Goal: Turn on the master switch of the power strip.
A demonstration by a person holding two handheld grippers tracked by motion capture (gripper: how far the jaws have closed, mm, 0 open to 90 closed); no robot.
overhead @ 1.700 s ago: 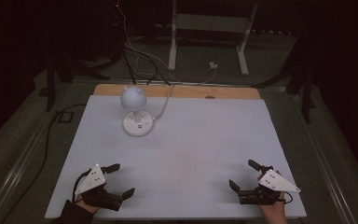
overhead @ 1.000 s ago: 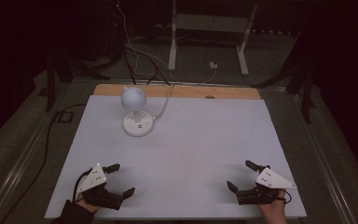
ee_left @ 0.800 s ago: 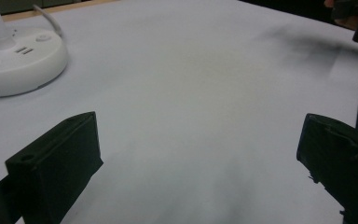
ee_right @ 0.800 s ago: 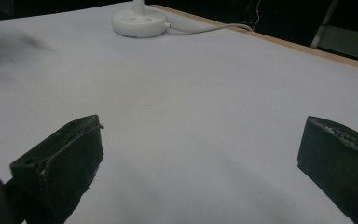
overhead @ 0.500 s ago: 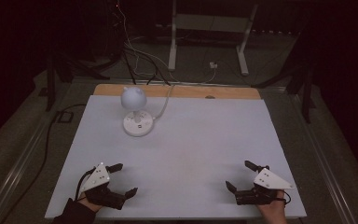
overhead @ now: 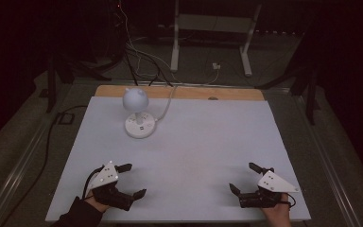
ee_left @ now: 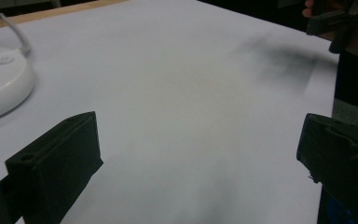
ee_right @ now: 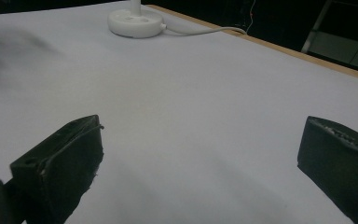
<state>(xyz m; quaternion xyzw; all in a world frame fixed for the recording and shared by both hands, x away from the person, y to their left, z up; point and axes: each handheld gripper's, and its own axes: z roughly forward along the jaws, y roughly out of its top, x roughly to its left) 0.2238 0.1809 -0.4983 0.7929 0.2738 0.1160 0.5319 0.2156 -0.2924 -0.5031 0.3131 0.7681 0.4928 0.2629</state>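
Note:
A white desk lamp [overhead: 138,116] with a round head stands on its disc base at the back left of the white table [overhead: 203,142]. Its base [ee_left: 0,88] lies at the left edge of the left gripper view, and far off in the right gripper view as a disc base [ee_right: 136,22] with a stem. My left gripper [overhead: 133,179] rests open near the front left corner, nothing between its jaws. My right gripper [overhead: 245,178] rests open near the front right corner, also holding nothing. The left gripper view catches the other hand's gripper [ee_left: 340,23] at top right.
A white cable [overhead: 166,101] runs from the lamp over the table's wooden back edge [overhead: 184,92]. Behind the table are floor cables and a white metal stand [overhead: 212,28]. Dark floor surrounds the table.
Both grippers have shifted only slightly near the front edge; the right one edged a little left. The lamp has not moved.

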